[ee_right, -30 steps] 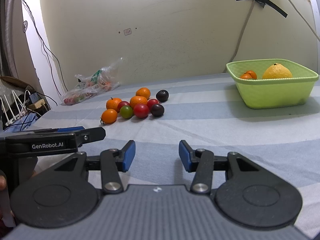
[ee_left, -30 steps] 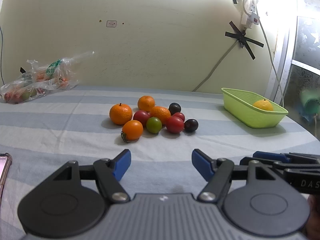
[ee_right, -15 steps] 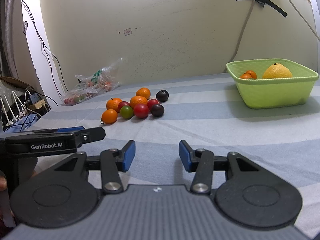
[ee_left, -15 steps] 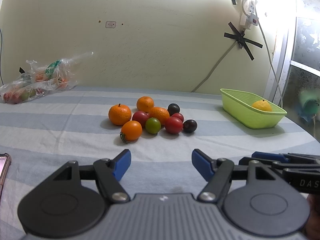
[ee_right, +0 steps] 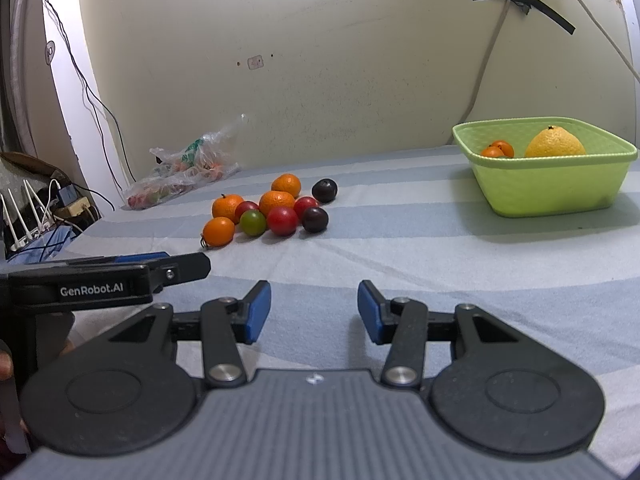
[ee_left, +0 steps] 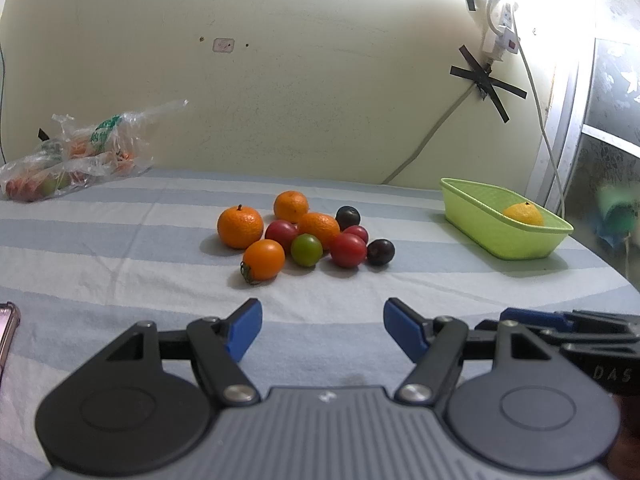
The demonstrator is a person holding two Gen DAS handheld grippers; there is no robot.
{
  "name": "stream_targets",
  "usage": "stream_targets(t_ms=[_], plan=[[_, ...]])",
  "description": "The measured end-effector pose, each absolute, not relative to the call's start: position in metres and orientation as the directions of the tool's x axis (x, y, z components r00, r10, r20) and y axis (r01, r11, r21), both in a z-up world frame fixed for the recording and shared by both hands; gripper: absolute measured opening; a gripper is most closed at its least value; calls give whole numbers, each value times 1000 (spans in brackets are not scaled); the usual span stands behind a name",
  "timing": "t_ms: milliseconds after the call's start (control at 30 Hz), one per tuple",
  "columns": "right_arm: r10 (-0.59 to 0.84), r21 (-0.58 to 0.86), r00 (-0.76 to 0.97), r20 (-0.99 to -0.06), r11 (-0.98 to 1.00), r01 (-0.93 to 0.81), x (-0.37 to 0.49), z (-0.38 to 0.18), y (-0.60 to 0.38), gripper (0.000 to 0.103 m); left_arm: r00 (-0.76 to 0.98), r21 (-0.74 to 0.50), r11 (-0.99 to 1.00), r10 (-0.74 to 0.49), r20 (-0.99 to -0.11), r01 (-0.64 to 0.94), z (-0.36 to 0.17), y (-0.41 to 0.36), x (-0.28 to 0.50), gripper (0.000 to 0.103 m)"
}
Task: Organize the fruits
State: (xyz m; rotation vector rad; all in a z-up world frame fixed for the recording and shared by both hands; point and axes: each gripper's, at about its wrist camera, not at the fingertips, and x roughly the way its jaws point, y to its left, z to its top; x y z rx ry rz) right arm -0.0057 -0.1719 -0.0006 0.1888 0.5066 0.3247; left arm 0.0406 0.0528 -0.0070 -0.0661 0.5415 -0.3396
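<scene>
A cluster of fruit (ee_left: 304,234) lies on the striped blue-and-white cloth: oranges, red tomatoes, one green tomato (ee_left: 306,250) and two dark plums. The same cluster of fruit (ee_right: 272,210) shows in the right wrist view. A lime-green basket (ee_right: 556,192) stands at the right and holds a big yellow-orange citrus (ee_right: 555,143) and two small oranges (ee_right: 497,149). My left gripper (ee_left: 322,326) is open, with nothing between its blue pads, well short of the fruit. My right gripper (ee_right: 314,311) is open too, narrower, also holding nothing.
A clear plastic bag of produce (ee_left: 68,160) lies by the wall at the far left. A phone edge (ee_left: 6,334) shows at the left of the cloth. Cables and a power strip (ee_left: 500,28) hang taped on the wall. Routers and wires (ee_right: 36,216) sit off the left side.
</scene>
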Motion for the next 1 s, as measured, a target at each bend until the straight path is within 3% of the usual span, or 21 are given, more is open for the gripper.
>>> stream_targets(t_ms=[300,1000], plan=[[374,244,793,-480,926,-289,26,6,-170,50,799,-214,939,-342,-494,269,-8,66,47,69],[392,-77,783,-483,871,-485,88,15,-114,49,770,-393,896,-398,-498,208,-13,96,67,69]])
